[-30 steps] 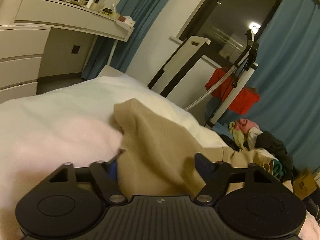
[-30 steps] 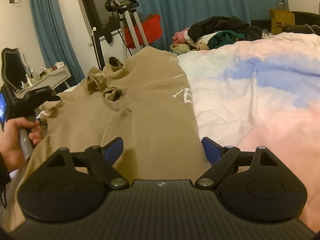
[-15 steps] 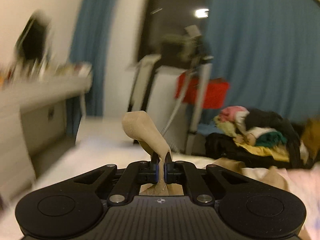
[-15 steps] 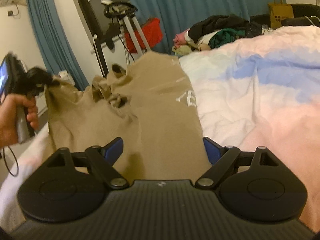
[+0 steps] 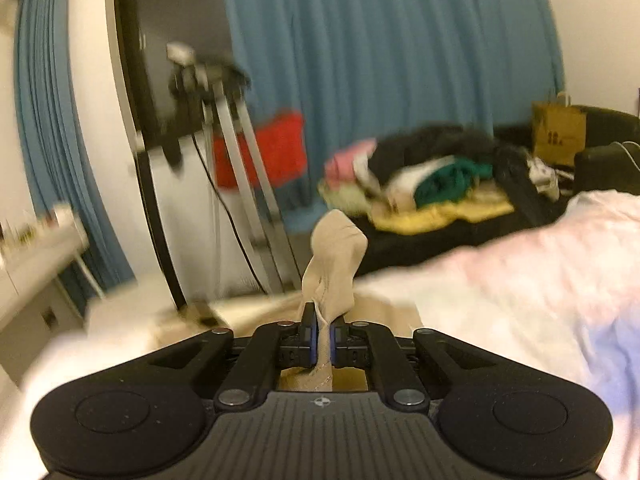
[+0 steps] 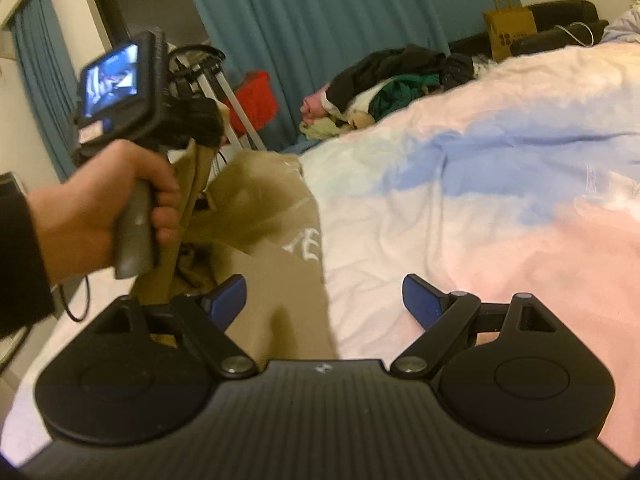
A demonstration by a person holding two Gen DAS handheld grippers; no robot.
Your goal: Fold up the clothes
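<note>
The shirt [image 6: 276,248] was tan, like sand, with white letters on it. The bed cover [image 6: 500,208] was white with soft patches of pink and blue. The curtains [image 5: 380,72] were blue-green. The left gripper [image 5: 323,338] was black, with blue pads [image 5: 310,336] on its fingers. The right gripper [image 6: 323,300] was black too, and its pads [image 6: 418,300] were blue. The handle [image 6: 134,236] in the hand [image 6: 100,208] was grey. The sleeve [image 6: 18,264] was black. The pile of clothes [image 5: 424,176] had pink, black, green, white and yellow in it. The box [image 5: 264,148] behind was red. The paper bag [image 6: 510,30] was brown-yellow.
</note>
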